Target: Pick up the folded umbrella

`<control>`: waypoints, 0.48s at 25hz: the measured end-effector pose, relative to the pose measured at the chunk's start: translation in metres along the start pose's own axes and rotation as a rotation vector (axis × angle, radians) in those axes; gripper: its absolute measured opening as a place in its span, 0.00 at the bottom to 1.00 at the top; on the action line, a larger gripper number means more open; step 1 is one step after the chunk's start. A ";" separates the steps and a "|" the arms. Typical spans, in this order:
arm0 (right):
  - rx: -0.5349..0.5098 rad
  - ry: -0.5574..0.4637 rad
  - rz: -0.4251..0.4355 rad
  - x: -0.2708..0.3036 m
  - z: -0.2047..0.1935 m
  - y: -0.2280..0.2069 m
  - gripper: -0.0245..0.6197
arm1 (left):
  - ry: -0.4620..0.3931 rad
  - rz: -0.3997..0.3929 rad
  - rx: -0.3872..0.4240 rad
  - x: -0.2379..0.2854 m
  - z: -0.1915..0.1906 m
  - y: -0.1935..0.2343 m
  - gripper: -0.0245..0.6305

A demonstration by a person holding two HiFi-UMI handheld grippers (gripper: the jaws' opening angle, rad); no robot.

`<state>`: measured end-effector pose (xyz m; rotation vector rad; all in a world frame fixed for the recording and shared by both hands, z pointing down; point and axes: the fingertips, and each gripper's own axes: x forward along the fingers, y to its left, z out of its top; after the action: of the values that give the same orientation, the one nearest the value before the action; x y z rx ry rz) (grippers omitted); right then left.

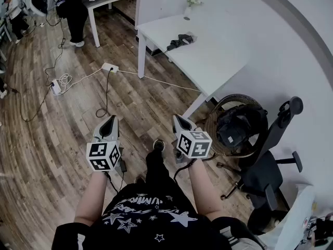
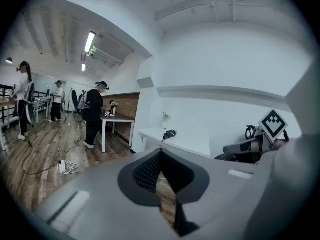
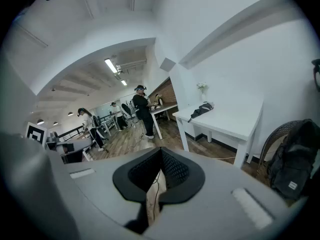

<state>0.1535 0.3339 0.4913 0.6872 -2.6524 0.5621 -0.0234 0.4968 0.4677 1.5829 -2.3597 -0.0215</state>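
The folded umbrella (image 1: 180, 39) is a dark bundle lying on the white table (image 1: 218, 51), far ahead of both grippers. It also shows small in the left gripper view as the umbrella (image 2: 169, 133) and in the right gripper view as the umbrella (image 3: 201, 111). My left gripper (image 1: 108, 123) and right gripper (image 1: 178, 120) are held side by side above the wooden floor, well short of the table. In both gripper views the left gripper (image 2: 160, 151) and the right gripper (image 3: 161, 149) have their jaws closed together with nothing between them.
A small vase of flowers (image 1: 191, 1) stands at the table's far end. A dark backpack (image 1: 238, 125) sits in a wicker basket right of the table, beside an office chair (image 1: 270, 163). A power strip and cables (image 1: 109, 66) lie on the floor. A person (image 1: 73, 9) stands at another table.
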 end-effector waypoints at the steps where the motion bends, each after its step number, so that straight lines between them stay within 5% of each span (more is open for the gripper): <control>1: 0.003 -0.001 -0.002 0.001 0.001 -0.002 0.06 | 0.003 0.000 -0.001 0.002 0.000 0.000 0.04; 12: 0.022 0.012 -0.019 0.012 0.001 -0.015 0.06 | 0.034 0.003 -0.020 0.019 -0.009 0.005 0.04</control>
<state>0.1511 0.3172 0.5001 0.7130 -2.6293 0.5890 -0.0323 0.4825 0.4813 1.5587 -2.3291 -0.0170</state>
